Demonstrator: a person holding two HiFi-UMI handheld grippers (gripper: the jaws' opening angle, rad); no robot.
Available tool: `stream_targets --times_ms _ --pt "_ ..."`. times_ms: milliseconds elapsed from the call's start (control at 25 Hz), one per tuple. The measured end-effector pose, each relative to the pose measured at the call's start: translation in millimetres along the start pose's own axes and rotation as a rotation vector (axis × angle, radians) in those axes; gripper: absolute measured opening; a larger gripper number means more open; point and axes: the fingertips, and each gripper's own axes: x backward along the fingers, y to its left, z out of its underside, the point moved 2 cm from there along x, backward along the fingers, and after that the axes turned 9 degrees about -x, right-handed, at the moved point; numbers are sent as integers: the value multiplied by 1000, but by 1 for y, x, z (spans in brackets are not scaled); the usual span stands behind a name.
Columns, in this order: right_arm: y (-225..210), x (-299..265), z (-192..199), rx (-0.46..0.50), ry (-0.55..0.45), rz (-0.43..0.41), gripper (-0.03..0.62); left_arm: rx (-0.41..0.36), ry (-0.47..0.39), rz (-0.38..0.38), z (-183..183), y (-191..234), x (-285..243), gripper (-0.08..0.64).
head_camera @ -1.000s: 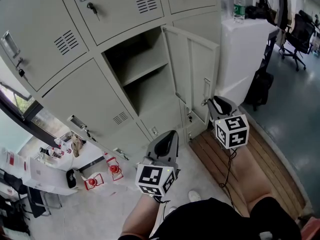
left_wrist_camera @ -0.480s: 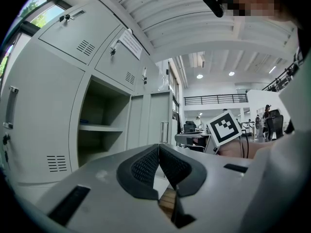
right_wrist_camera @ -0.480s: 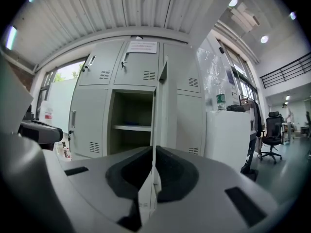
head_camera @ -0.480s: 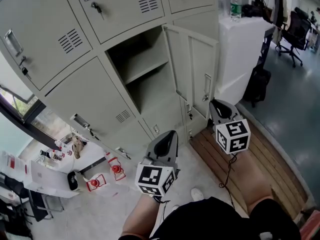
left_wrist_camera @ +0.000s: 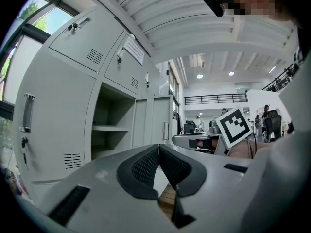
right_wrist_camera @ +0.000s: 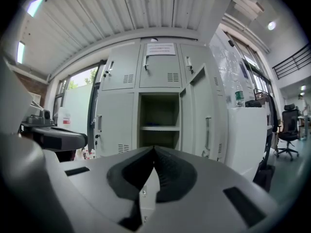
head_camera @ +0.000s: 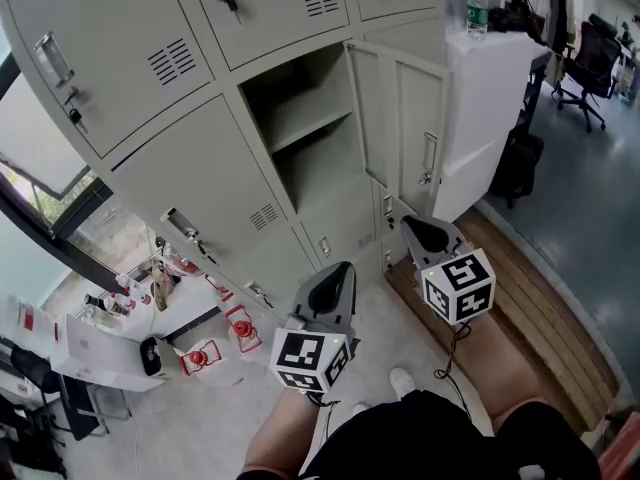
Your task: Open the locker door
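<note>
The locker door (head_camera: 405,138) is seen standing wide open at about one o'clock in the head view, swung out on its hinged edge beside the open compartment (head_camera: 300,118), with its handle (head_camera: 428,158) near the free edge. A shelf (head_camera: 310,126) is exposed inside the compartment. The right tool (head_camera: 405,224) is held at about six o'clock from the handle, apart from the door's lower edge; its jaws have just been closing and are now clenched together with nothing between them. The left tool (head_camera: 346,265) is held at nine o'clock from the right one, its jaws likewise pressed together and empty, and it is pointed toward the shut lower lockers. Bare floor (head_camera: 390,313) lies between both tools and the locker front. At three o'clock from the door a white cabinet (head_camera: 490,98) is set close behind the free edge, and a wooden platform (head_camera: 525,288) runs along its foot.
</note>
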Motion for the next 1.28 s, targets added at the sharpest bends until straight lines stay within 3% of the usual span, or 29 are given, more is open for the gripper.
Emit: stream_targets --times_ms 640,1280 --pt "109 23 32 -24 29 -83 54 41 17 8 23 16 69 17" --pt "160 44 48 -22 24 -107 54 36 8 20 28 20 107 17"
